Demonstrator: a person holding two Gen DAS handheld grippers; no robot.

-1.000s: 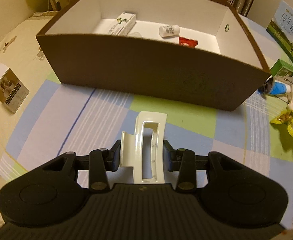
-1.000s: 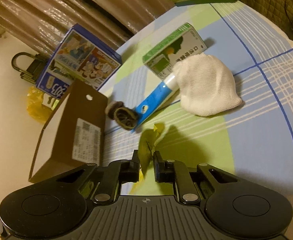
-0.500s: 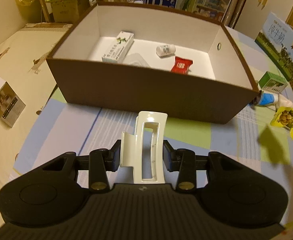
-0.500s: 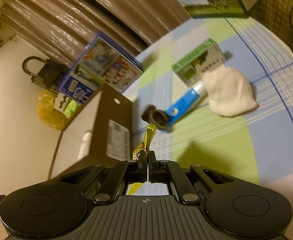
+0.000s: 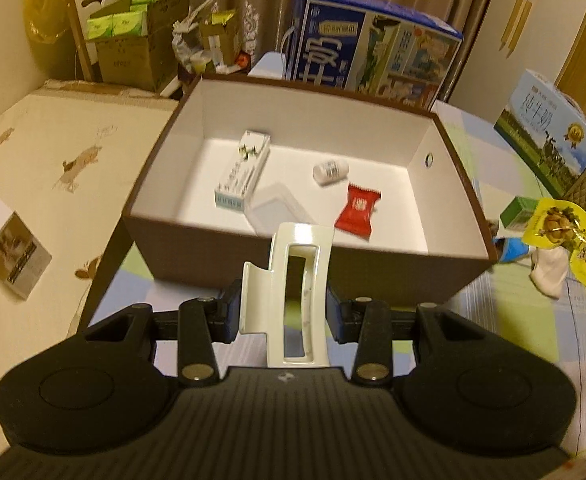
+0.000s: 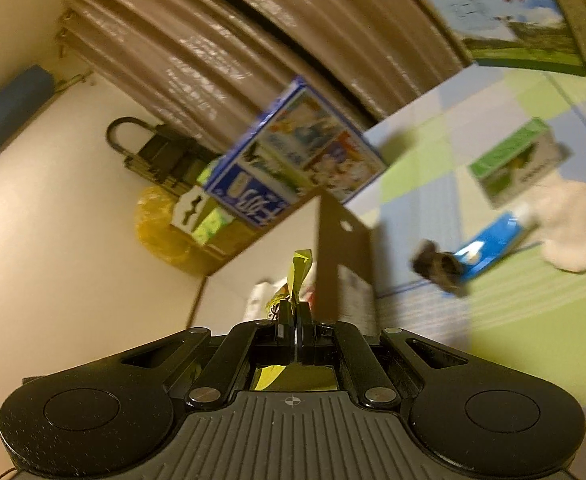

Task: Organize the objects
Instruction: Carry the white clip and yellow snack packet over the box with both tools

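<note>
A white hair clip (image 5: 299,292) was clamped by the left gripper (image 5: 285,312) at lower centre and a yellow packet (image 6: 299,276) pinched by the right gripper (image 6: 295,320), presumably for the brown box (image 5: 373,272).

A checked cloth (image 5: 505,328) is spread over the desk. A brown box (image 5: 373,276) is set on it, with a green carton (image 5: 519,212), blue tube (image 5: 511,249) and white cloth (image 5: 549,276) at three o'clock.

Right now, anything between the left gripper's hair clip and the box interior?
Only the brown box's near wall, which the white hair clip in the left gripper must clear. Past it, a clear case and a red packet lie on the box floor; bare floor shows at left.
</note>
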